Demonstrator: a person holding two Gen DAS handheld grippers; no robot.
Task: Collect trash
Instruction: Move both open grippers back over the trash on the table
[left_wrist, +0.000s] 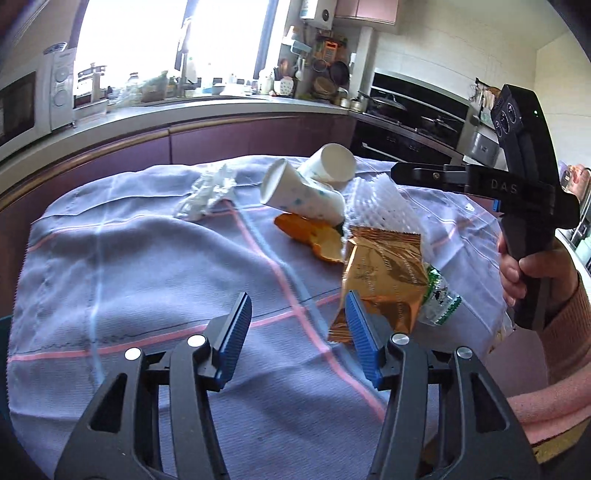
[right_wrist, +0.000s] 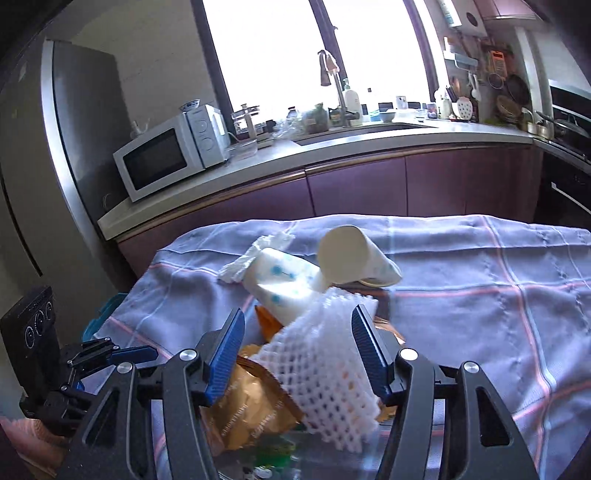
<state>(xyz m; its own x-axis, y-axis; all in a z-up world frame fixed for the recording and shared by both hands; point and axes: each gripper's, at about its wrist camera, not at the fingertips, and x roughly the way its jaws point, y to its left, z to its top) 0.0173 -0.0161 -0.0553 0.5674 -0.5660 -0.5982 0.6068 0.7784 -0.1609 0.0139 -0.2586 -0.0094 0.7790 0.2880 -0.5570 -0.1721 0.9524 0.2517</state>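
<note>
1. Across the middle of the left wrist view, the trash is lying in a heap on the checked cloth (left_wrist: 147, 266): two cups (left_wrist: 299, 195), a tissue (left_wrist: 207, 192), orange peel (left_wrist: 314, 236), a foam net (left_wrist: 376, 201), a gold wrapper (left_wrist: 384, 280) and a bottle (left_wrist: 441, 299).
2. At the bottom of that view, the left gripper (left_wrist: 297, 325) is hovering with its jaws spread and empty, its right pad just beside the wrapper.
3. In the right wrist view, the right gripper (right_wrist: 297, 345) is also standing spread, framing the foam net (right_wrist: 325, 373) without pinching it.
4. The heap is loose and overlapping, so closing on the net may be dragging the wrapper (right_wrist: 251, 402) along or knocking a cup (right_wrist: 284, 284) into a roll.
5. The wrinkled cloth could be getting caught in a low grab.
</note>
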